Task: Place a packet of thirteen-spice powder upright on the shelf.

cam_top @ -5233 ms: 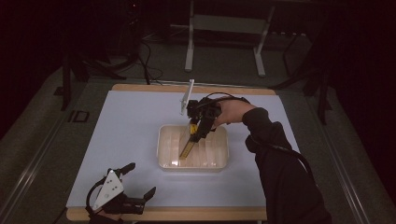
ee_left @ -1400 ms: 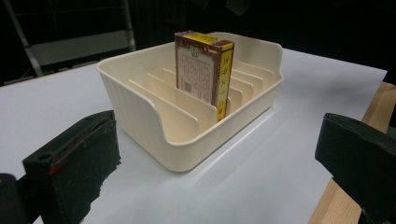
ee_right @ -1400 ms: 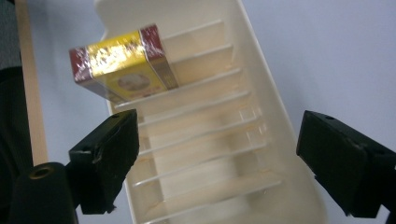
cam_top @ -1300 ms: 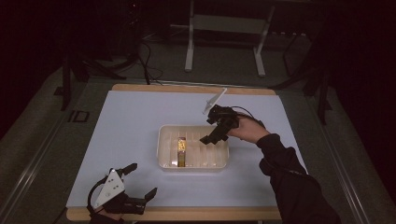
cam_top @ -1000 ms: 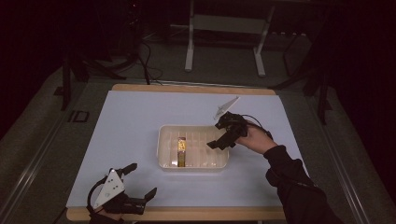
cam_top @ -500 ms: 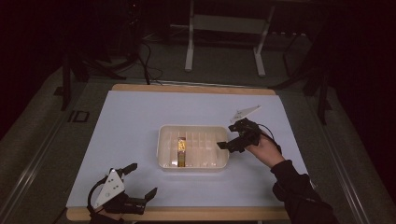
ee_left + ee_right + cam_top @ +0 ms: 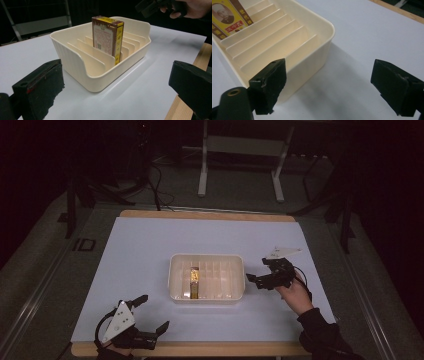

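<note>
A cream slotted bin sits mid-table. A yellow and brown box stands upright in a slot left of the bin's middle. My right gripper is open and empty just beyond the bin's right end, low over the paper. My left gripper rests open and empty at the table's front edge, left of the bin, and faces the bin.
White paper covers a wooden table. The right hand and its gripper show beyond the bin in the left gripper view. Metal stand legs and cables lie on the floor behind the table.
My right gripper left the box standing in the bin, opened, and drew back to the right and toward the front, past the bin's right end. The left gripper has stayed put.
</note>
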Demonstrator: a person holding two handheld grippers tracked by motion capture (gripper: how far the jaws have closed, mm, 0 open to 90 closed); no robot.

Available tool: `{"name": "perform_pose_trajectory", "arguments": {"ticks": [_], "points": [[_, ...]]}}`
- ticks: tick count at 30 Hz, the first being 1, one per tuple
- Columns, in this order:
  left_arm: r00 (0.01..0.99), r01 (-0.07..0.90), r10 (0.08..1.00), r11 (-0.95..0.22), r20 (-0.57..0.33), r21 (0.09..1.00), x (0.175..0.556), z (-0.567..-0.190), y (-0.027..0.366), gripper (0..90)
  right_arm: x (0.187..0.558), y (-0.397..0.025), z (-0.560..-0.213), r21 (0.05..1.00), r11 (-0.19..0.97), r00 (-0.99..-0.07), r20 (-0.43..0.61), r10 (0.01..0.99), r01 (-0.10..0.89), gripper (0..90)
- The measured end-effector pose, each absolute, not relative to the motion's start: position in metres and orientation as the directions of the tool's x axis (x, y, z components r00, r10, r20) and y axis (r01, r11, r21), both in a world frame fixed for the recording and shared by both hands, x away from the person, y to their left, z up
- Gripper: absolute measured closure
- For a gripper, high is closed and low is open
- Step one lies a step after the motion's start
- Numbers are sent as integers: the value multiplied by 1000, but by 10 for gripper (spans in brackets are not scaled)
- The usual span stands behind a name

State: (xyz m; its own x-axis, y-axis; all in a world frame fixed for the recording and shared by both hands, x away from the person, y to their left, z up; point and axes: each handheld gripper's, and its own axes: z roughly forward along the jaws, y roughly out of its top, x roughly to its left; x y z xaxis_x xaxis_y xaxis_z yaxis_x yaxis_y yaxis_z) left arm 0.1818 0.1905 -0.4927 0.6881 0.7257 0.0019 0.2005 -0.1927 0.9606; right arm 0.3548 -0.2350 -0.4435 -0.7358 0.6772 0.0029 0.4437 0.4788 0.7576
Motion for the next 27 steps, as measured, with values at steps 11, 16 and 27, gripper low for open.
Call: {"name": "perform_pose_trajectory", "arguments": {"ticks": [11, 16, 27], "points": [[692, 199, 722, -194, 3, 961, 182, -492, 190, 0, 339, -261, -455, 803, 409, -667, -18, 745, 434, 128], [699, 198, 715, -210, 12, 958, 182, -493, 189, 0, 331, -264, -463, 808, 398, -643, -32, 766, 434, 126], [704, 206, 710, -228, 17, 952, 185, -493, 186, 0, 312, -273, -470, 841, 368, -611, -57, 789, 397, 125]]}}
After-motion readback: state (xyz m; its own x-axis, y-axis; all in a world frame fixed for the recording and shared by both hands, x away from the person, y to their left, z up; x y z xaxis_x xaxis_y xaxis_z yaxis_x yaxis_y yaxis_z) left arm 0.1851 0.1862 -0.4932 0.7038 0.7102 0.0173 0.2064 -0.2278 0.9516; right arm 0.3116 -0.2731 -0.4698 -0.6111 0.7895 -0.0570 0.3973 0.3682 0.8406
